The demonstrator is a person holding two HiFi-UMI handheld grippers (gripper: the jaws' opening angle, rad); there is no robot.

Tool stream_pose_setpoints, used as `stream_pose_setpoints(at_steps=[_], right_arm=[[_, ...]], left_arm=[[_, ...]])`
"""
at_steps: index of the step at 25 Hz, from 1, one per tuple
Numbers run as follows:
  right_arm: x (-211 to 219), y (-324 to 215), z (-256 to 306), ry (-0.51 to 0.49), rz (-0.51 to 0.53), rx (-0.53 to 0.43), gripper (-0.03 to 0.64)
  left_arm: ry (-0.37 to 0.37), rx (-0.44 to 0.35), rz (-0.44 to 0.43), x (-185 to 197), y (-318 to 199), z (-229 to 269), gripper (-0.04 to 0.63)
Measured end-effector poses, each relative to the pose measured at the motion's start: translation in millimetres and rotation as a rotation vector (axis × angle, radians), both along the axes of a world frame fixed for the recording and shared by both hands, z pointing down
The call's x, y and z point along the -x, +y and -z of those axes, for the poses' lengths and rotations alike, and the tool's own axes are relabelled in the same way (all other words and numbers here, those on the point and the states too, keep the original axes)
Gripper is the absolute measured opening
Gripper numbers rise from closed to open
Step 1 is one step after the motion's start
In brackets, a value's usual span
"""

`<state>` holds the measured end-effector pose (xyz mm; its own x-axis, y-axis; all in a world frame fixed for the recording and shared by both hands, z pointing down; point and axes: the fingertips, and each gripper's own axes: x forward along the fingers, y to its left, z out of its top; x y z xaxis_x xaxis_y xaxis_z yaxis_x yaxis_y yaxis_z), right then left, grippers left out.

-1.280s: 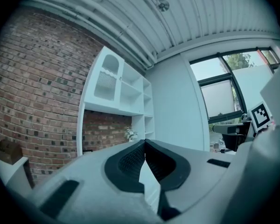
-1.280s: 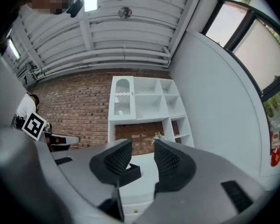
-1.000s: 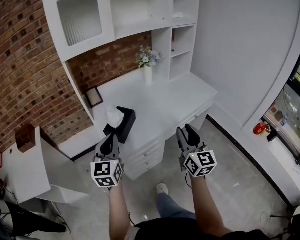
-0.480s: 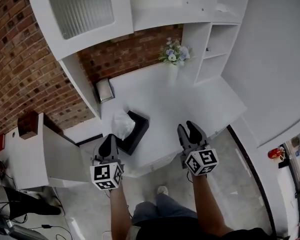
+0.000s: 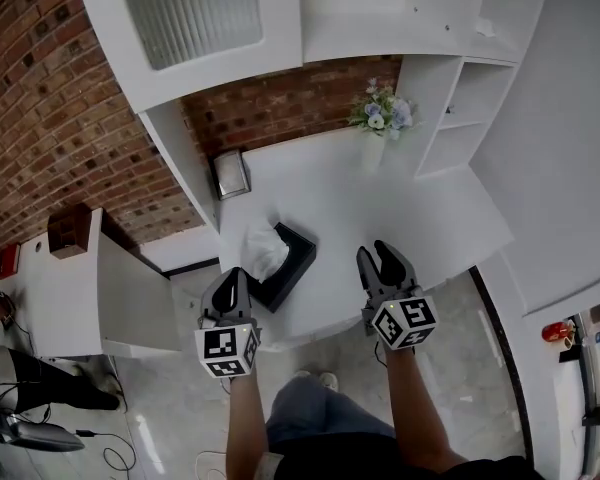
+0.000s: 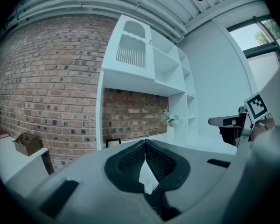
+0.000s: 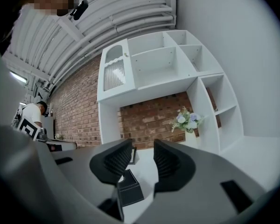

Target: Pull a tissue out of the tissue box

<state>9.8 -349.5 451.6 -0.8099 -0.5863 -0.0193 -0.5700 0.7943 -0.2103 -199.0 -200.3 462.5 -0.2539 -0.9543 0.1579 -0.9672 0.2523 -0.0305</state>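
A black tissue box [image 5: 288, 268] sits near the front left of the white desk [image 5: 400, 218], with a white tissue [image 5: 263, 249] standing up out of its top. My left gripper [image 5: 230, 276] is level, just short of the box's near left corner, and its jaws meet at the tips [image 6: 144, 143] with nothing held. My right gripper [image 5: 385, 258] hovers over the desk's front edge, to the right of the box, open and empty. In the right gripper view the box [image 7: 129, 188] lies low and left of the open jaws [image 7: 142, 149].
A vase of flowers [image 5: 378, 120] and a small picture frame [image 5: 230, 174] stand at the back of the desk under white shelving [image 5: 380, 18]. A white side table [image 5: 70, 298] with a brown box [image 5: 70, 230] stands to the left. The brick wall is behind.
Both grippers have moved forward to the desk's front edge. The tissue box now lies right ahead of the left gripper. Neither gripper's jaws have changed.
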Motion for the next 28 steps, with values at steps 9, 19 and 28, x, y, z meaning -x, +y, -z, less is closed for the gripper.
stream_pose_setpoints(at_steps=[9, 19, 28], right_arm=[[60, -8, 0, 0.041, 0.097, -0.013, 0.130], [148, -5, 9, 0.227, 0.504, -0.175, 0.130], [226, 22, -8, 0.613, 1.005, -0.414, 0.134]], left_arm=[[0.020, -0.004, 0.000, 17, -28, -3, 0.008], [0.060, 0.013, 0.027, 50, -33, -18, 0.008], [0.092, 0.024, 0.083, 78, -26, -30, 0.008]])
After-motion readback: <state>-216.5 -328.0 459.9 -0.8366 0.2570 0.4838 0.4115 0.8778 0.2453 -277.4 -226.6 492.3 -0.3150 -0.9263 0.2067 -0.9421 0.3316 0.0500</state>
